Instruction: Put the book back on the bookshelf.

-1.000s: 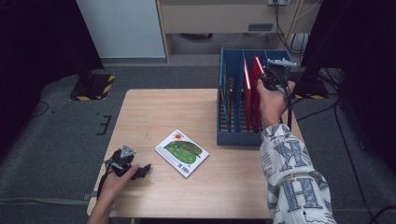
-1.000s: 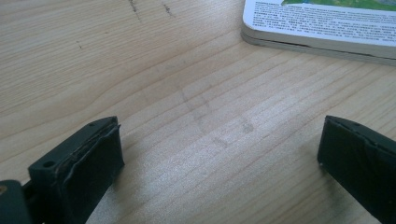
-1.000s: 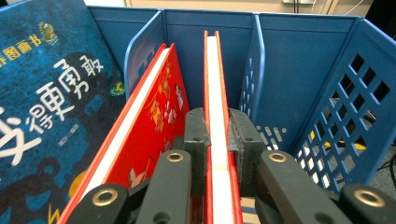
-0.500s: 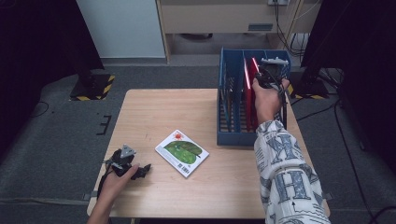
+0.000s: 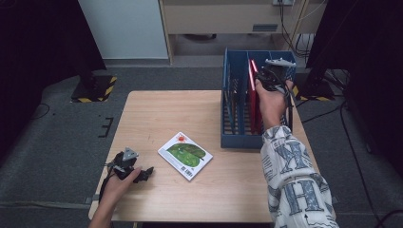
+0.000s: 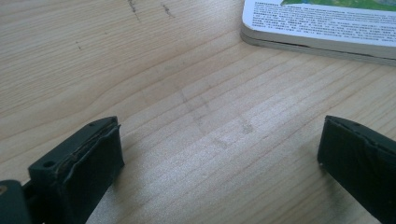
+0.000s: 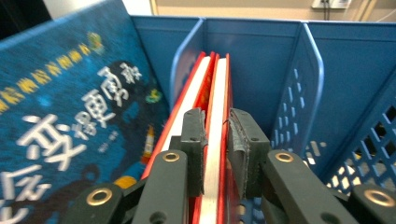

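Right gripper (image 7: 215,154) pinches one of two red books (image 7: 217,107) in blue rack (image 5: 236,121); left gripper (image 6: 219,158) spread above table (image 6: 140,70).

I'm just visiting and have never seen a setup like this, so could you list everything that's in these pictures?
table: one, light wood, centre of the high view.
file rack: one, blue, slotted compartments, right side of the table.
red book: one, red cover with white page edges, upright in a rack slot, clamped between the right gripper's fingers.
blue book: one, blue with light lettering, in the next slot.
picture book: one, white and green cover, flat on the table.
left gripper: one, black, resting low near the table's front left corner, jaws wide apart, nothing between them.
right gripper: one, black, above the rack.
patterned sleeve: one, white and grey, right arm.
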Demonstrator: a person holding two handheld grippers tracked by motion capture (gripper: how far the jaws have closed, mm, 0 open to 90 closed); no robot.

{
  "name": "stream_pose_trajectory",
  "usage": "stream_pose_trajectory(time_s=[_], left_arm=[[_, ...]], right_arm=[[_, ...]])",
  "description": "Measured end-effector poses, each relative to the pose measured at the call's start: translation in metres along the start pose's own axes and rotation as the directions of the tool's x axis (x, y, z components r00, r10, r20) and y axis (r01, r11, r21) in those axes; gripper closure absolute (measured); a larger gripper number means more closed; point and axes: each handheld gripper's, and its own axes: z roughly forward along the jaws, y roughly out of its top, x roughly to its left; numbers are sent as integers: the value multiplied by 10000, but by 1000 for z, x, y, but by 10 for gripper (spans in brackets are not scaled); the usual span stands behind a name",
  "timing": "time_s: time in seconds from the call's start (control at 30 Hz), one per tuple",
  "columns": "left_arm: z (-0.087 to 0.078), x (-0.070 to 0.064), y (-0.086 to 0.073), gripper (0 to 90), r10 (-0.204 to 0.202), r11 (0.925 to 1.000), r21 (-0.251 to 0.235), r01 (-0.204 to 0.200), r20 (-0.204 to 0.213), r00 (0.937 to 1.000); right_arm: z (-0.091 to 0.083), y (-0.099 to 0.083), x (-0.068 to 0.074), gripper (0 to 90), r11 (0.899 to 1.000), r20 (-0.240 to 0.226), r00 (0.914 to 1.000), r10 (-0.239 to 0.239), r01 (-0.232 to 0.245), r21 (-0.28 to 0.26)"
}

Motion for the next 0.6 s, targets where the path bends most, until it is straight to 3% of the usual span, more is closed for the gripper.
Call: stream_pose_trajectory(time_s=[0.4, 0.6], left_arm=[[0, 0, 0, 0, -5, 10000, 3, 5, 5, 10000], [0, 0, 0, 0, 62, 10000, 58, -62, 5, 10000]], right_arm=[[-19, 5, 2, 767, 9989, -418, 9990, -183, 165, -432], [-30, 4, 2, 634, 9985, -821, 9965, -125, 80, -548]])
